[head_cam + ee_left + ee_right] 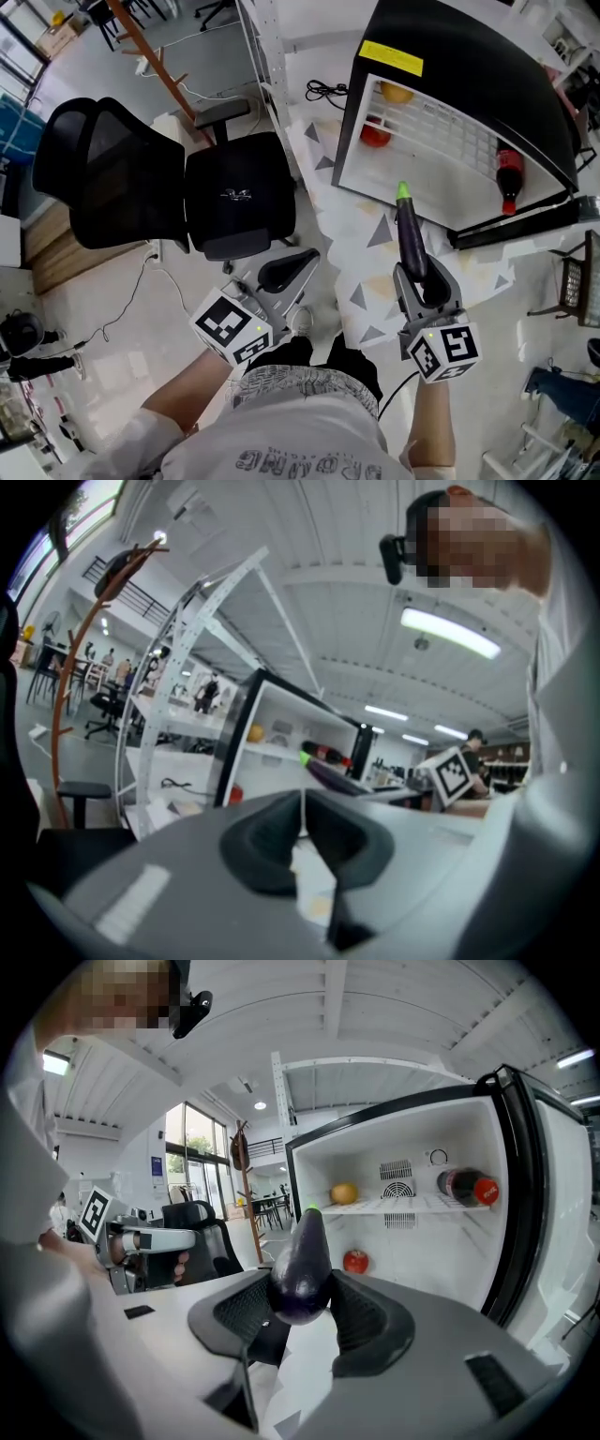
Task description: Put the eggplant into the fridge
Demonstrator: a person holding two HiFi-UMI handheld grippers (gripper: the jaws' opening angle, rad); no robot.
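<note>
A dark purple eggplant with a green stem tip points toward the open fridge. My right gripper is shut on the eggplant's thick end. In the right gripper view the eggplant sits between the black pads, short of the fridge's white interior. My left gripper is lower left, over the floor by the chair, with its jaws shut and nothing in them. In the left gripper view the pads meet at my left gripper.
Inside the fridge are a yellow fruit and a cola bottle on the shelf, and a red fruit below. The fridge stands on a table with a triangle-patterned cloth. A black office chair stands to the left.
</note>
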